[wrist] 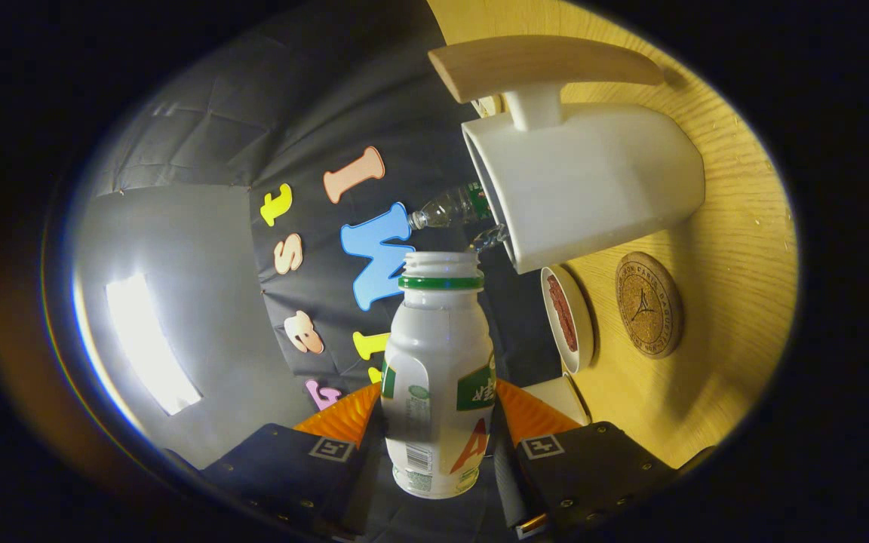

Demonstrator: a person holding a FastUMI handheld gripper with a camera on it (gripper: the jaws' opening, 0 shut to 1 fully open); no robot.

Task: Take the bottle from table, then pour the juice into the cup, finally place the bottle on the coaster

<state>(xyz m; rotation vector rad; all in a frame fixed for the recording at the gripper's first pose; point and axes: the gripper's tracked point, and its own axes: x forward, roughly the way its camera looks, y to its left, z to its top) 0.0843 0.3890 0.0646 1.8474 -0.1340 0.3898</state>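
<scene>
At the bottom centre of the frame the gripper (438, 430) has its two orange fingers (344, 415) closed in on the white bottle (438, 377), one pressing each side of the label, so the bottle is gripped between them. The whole view is rolled, with the wooden desk (736, 249) running up the right side of the frame rather than lying below. The bottle's open mouth, uncapped above a green neck ring, points toward the middle of the frame and sits just short of the rim of the white cup (593, 188), not touching it. That cup, with a wooden handle (540, 64) on a white stub, takes up the upper right. Just right of the bottle, near the desk's edge, a small white dish (569, 320) holds something reddish. Beyond the dish, further right, the round cork coaster (648, 304) lies flat and bare on the desk. Behind the cup's rim, a clear plastic bottle (449, 207) shows against the dark booth wall.
</scene>
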